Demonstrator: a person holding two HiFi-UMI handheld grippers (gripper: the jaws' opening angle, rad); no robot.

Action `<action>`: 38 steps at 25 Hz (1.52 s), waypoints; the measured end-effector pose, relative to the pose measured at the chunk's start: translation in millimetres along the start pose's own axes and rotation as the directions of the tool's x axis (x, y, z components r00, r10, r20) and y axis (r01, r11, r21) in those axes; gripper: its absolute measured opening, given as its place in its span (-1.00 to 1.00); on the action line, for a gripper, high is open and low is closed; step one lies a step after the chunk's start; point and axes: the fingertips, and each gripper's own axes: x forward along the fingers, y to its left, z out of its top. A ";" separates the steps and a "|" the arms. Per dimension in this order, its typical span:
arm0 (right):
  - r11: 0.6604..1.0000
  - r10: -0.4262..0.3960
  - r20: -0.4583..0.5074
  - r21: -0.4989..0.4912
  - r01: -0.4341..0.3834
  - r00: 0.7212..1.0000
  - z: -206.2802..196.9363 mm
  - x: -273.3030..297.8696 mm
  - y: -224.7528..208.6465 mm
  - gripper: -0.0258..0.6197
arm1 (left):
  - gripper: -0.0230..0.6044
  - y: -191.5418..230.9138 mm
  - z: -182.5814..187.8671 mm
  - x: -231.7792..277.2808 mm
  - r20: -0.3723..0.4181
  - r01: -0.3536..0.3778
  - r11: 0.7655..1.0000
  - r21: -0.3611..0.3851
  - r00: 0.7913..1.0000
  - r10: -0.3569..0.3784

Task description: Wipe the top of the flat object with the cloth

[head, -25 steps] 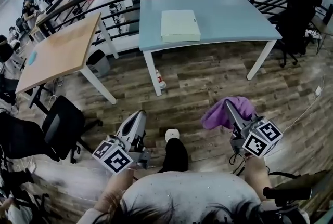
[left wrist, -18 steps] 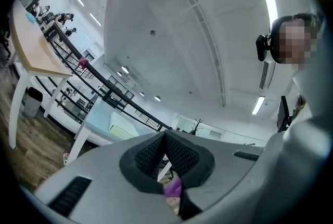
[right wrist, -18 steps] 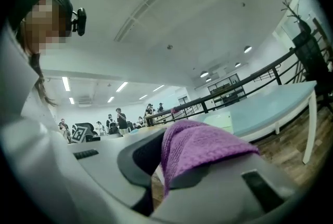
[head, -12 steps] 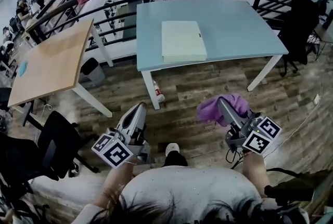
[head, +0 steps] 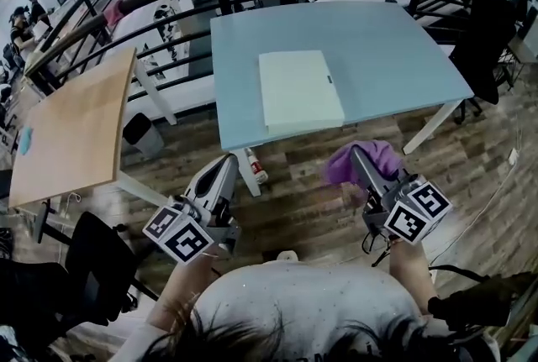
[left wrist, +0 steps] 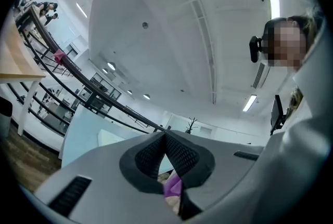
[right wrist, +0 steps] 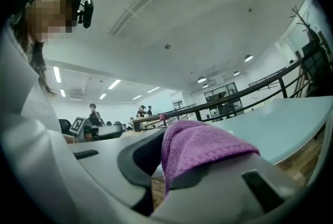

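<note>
Jaws of right gripper, pinching purple woven cloth, should be landing it flat on cream rectangular slab at eleven o'clock; left gripper's are touching, empty.

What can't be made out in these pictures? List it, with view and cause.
- Flat object: head view, the small mark at its right edge is too small to read; left gripper view, the left gripper hides most of it.
- Purple cloth: head view, the right gripper covers part of it.
- White bottle-like thing by the table leg: head view, too small to identify.
</note>
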 end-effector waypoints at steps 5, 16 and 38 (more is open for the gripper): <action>0.998 0.011 0.094 0.059 -0.017 0.995 10.0 32.2 -11.2 -0.90 | -0.93 36.4 9.3 25.4 0.000 0.005 1.000 0.002 1.000 -0.005; 0.994 -0.078 -0.043 0.069 0.081 0.996 -17.8 64.0 -41.5 -0.90 | -0.93 80.6 -11.1 55.7 -0.088 -0.032 0.999 -0.016 0.996 0.031; 0.964 0.096 -0.067 -0.243 -0.109 0.993 36.4 199.4 -150.8 -0.90 | -0.92 139.0 -18.9 201.9 -0.080 -0.059 0.998 0.032 0.995 0.061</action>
